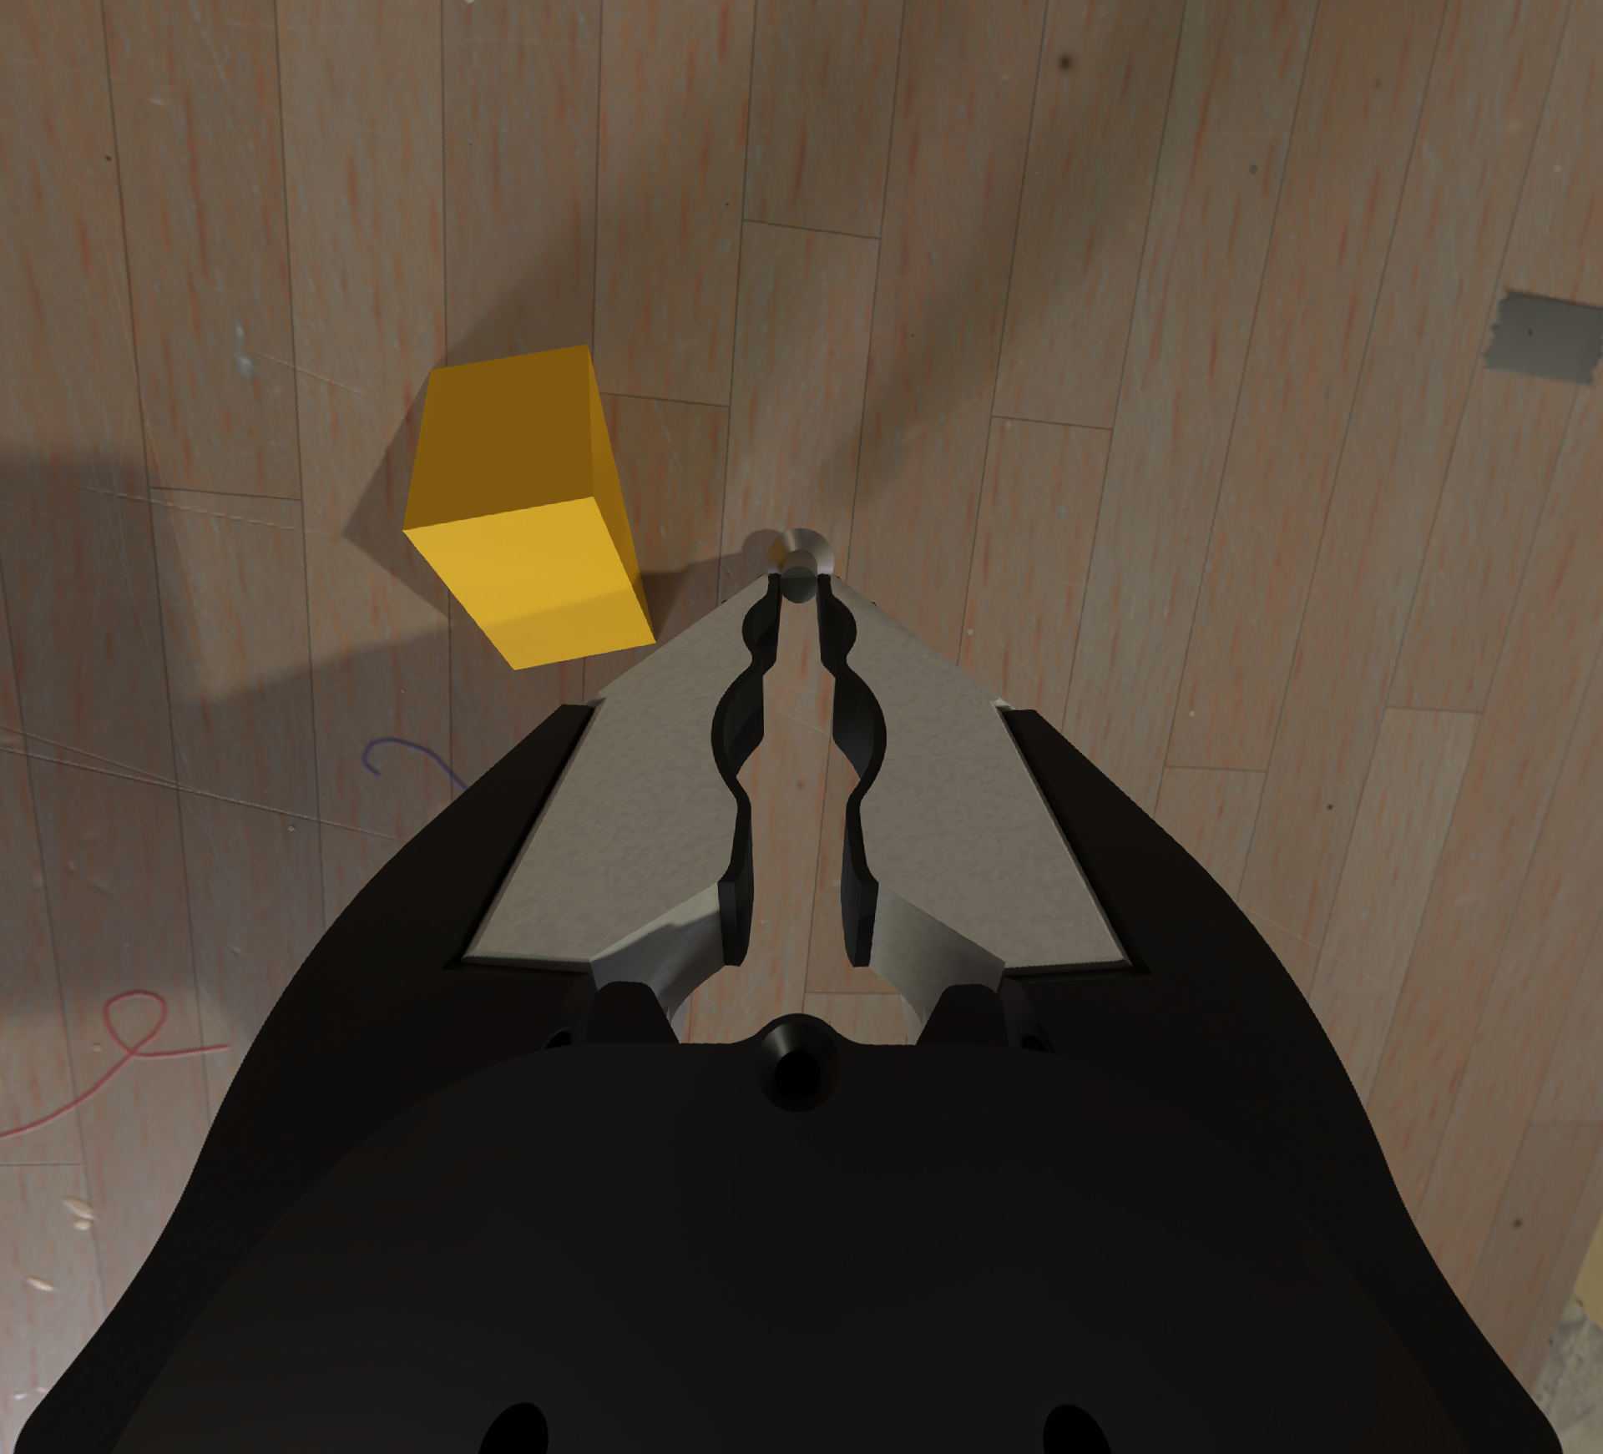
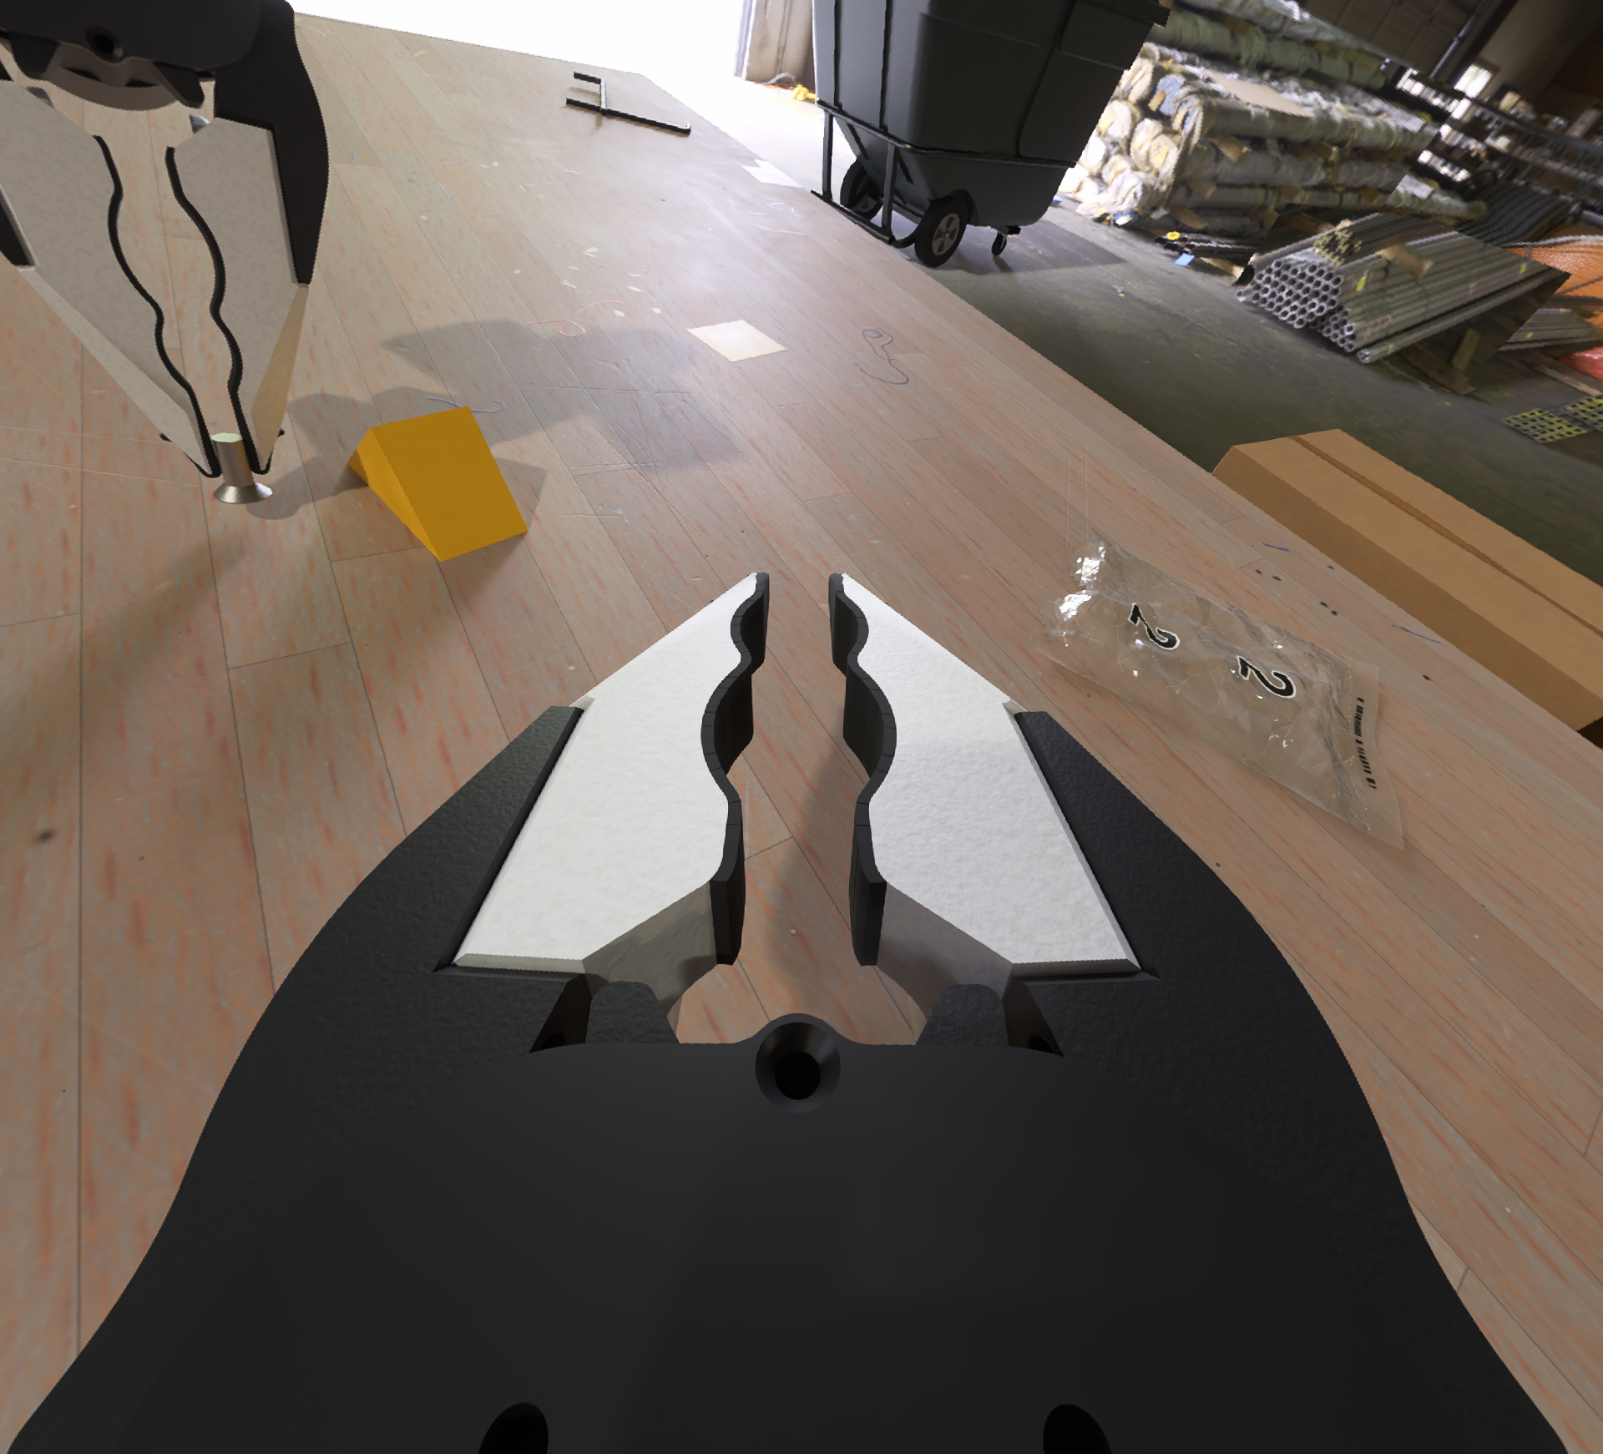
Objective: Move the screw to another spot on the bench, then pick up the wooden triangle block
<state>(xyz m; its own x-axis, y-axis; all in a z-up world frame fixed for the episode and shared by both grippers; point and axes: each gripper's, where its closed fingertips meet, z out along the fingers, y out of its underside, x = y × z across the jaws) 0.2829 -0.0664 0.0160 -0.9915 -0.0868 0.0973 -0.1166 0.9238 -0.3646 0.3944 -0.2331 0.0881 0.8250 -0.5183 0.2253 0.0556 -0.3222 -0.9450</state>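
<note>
A small metal screw (image 1: pixel 799 564) stands head down on the wooden bench (image 1: pixel 1128 285). My left gripper (image 1: pixel 798 587) points down over it, and its two fingertips pinch the shank. The right wrist view shows this from the side: the left gripper (image 2: pixel 236 465) holds the screw (image 2: pixel 236 471), whose head is at the bench surface. The yellow wooden triangle block (image 1: pixel 520 510) lies just left of the screw; in the right wrist view the block (image 2: pixel 438 480) lies to the screw's right. My right gripper (image 2: pixel 798 588) hovers low over the bench (image 2: pixel 607 268), jaws apart and empty, nearer than the block.
A clear plastic bag (image 2: pixel 1214 693) and a cardboard box (image 2: pixel 1405 545) lie at the right edge of the bench. A thin black metal tool (image 2: pixel 624 107) lies far back and a pale paper square (image 2: pixel 737 339) mid-bench. A grey wheeled bin (image 2: pixel 963 51) stands beyond.
</note>
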